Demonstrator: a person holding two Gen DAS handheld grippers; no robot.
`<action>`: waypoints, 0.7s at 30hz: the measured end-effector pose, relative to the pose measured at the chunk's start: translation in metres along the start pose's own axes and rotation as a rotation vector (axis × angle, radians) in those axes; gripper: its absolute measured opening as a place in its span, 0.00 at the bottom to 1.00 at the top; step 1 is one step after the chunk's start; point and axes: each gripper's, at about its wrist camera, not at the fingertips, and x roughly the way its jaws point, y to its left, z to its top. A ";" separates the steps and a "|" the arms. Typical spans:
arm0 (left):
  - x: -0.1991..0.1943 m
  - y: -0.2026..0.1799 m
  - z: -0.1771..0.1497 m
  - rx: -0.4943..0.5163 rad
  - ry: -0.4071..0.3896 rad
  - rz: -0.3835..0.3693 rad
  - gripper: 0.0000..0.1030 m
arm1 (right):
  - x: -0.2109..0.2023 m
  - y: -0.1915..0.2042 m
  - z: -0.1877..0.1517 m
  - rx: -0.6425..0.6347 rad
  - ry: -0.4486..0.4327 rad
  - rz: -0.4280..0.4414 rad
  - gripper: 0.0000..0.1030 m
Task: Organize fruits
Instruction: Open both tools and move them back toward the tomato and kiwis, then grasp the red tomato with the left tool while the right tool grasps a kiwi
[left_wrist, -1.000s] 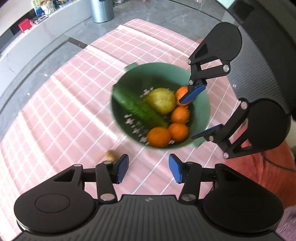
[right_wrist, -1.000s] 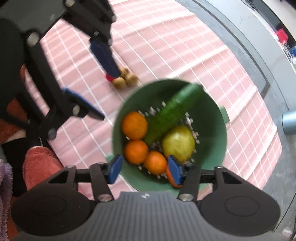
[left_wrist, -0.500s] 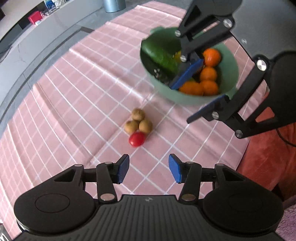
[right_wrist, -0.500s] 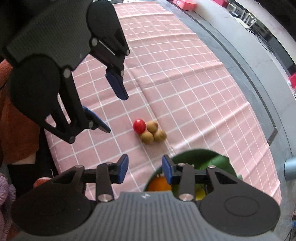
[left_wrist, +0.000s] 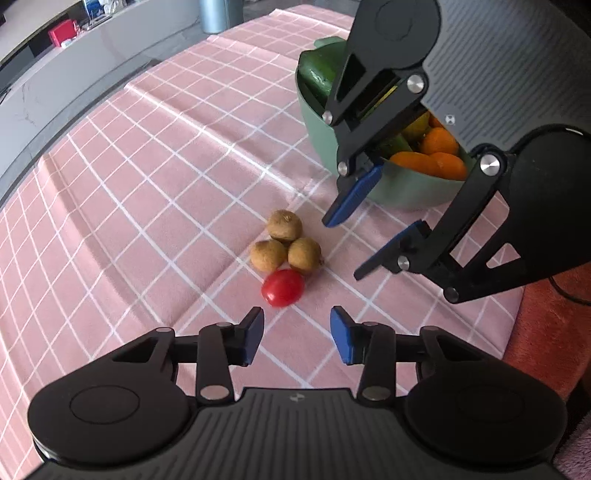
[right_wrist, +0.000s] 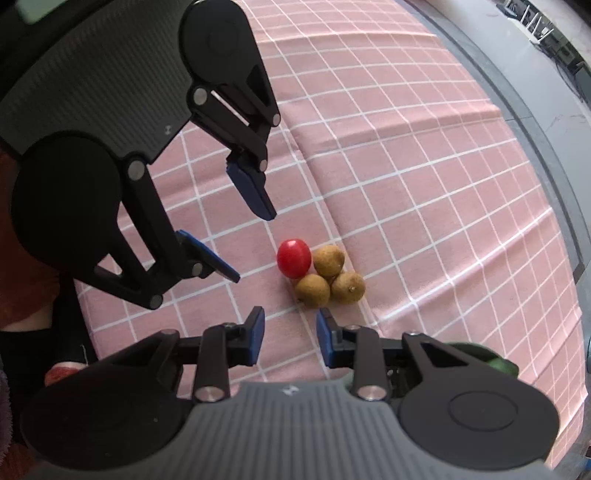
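A red cherry tomato lies on the pink checked cloth, touching three small brown fruits. My left gripper is open and empty, just short of the tomato. My right gripper is open and empty, right of the pile, in front of a green bowl holding oranges, a cucumber and a yellow fruit. In the right wrist view the tomato and brown fruits lie just ahead of my right gripper; my left gripper is left of them.
The cloth covers a table whose edge runs along a grey floor. A grey bin stands beyond the table. An orange-red cushion is at the right.
Both grippers have moved away from the bowl and down towards the tomato and brown fruits, which now lie close ahead. Both stay open.
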 end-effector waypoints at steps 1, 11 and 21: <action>-0.001 0.002 0.000 -0.001 -0.008 -0.007 0.46 | 0.002 -0.002 0.000 -0.005 0.000 0.012 0.26; 0.018 0.009 0.004 -0.005 -0.033 0.002 0.39 | 0.014 -0.017 0.001 -0.002 0.021 0.059 0.26; 0.021 0.017 0.004 -0.043 -0.031 -0.008 0.31 | 0.020 -0.017 0.003 0.005 0.012 0.061 0.26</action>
